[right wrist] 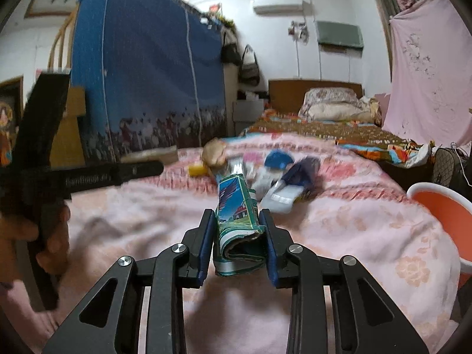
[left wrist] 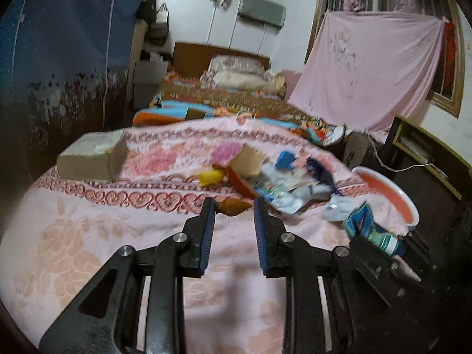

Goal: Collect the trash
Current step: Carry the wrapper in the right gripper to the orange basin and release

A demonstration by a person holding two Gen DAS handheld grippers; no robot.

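My left gripper holds its fingertips on a small orange-brown wrapper, just above the pink blanket. Beyond it lies the trash pile: a yellow wrapper, a red bowl with torn cardboard, a white and blue packet and a dark blue wrapper. My right gripper is shut on a rolled green-blue packet, which also shows at the right of the left wrist view. A hand holds the left gripper at the left of the right wrist view.
An orange basin with a white rim sits at the blanket's right edge. A cardboard box lies far left on the blanket. A blue cloth wardrobe stands left, a hung pink sheet right, a bed behind.
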